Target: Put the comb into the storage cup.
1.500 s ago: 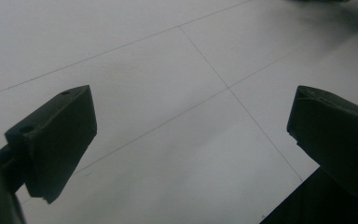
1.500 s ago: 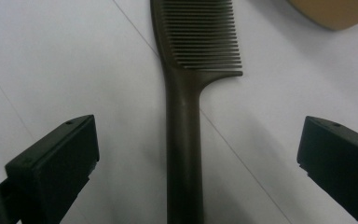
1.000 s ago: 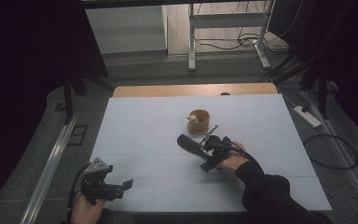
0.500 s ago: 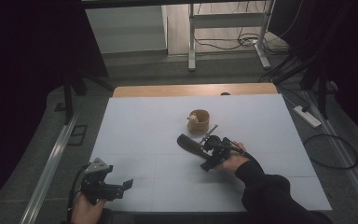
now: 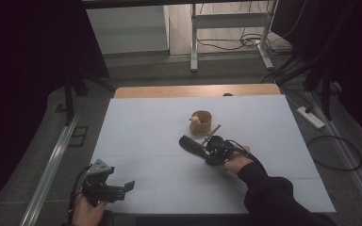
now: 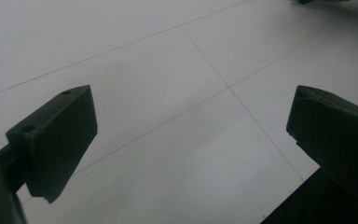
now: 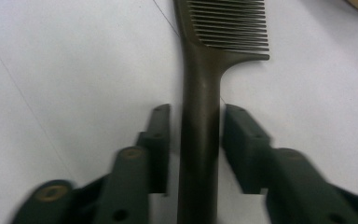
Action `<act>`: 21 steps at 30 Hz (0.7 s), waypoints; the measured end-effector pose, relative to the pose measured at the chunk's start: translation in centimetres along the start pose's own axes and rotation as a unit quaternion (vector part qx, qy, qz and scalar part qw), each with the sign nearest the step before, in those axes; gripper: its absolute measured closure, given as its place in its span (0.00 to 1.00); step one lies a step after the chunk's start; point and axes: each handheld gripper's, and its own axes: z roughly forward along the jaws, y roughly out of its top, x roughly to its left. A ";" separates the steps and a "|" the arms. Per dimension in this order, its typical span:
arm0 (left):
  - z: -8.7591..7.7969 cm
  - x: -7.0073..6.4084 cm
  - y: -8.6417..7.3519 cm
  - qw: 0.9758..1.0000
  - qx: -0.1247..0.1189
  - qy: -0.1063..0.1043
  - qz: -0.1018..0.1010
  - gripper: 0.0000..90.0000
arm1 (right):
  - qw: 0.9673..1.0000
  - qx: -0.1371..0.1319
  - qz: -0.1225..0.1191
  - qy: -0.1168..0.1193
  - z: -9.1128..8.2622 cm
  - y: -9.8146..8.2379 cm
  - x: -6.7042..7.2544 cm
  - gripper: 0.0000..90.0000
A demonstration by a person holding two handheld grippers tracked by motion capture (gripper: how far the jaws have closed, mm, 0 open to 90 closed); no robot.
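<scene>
Right gripper [image 7: 193,140] has its jaws closing on the handle of the dark brown plastic comb [image 7: 214,70]. The jaws have just been closing, the handle sits between them, and both pads look pressed against its sides. The grip is low on the handle, well short of the teeth. My read: that keeps the toothed end free and gives a long lever for lifting or steering it.

The comb [image 5: 192,145] lies flat on the white desk [image 5: 136,127], around the middle, slightly toward the right edge. Its teeth point away from the hand toward the far left, so the gripper comes in along the handle axis, which looks like the natural line for a straight pinch.

A small round tan wooden cup [image 5: 201,121] stands just beyond the comb, toward the far edge, near it but apart from it. It is possibly the drop target, judging only by how close it is. A thin grey stick-like item [image 5: 212,133] lies between the cup and the gripper; too small to identify.

Left gripper [image 5: 107,185] is parked at the near left corner of the desk, jaws wide apart with nothing between them, only bare desk [image 6: 177,93] beneath. It looks idle and out of the way.
</scene>
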 end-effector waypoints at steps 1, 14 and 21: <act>0.0 0.0 0.0 1.000 0.000 0.000 0.000 0.03 | 1.000 0.000 -0.001 -0.001 0.0 0.0 0.0 0.80; -0.2 0.0 -0.1 1.000 -0.008 0.002 0.000 0.02 | 1.000 -0.010 -0.011 0.003 -0.1 -0.3 -0.1 0.81; -0.4 -0.1 -0.1 1.000 -0.018 0.002 0.000 0.01 | 1.000 -0.018 -0.009 0.005 -0.1 -0.5 -0.2 0.81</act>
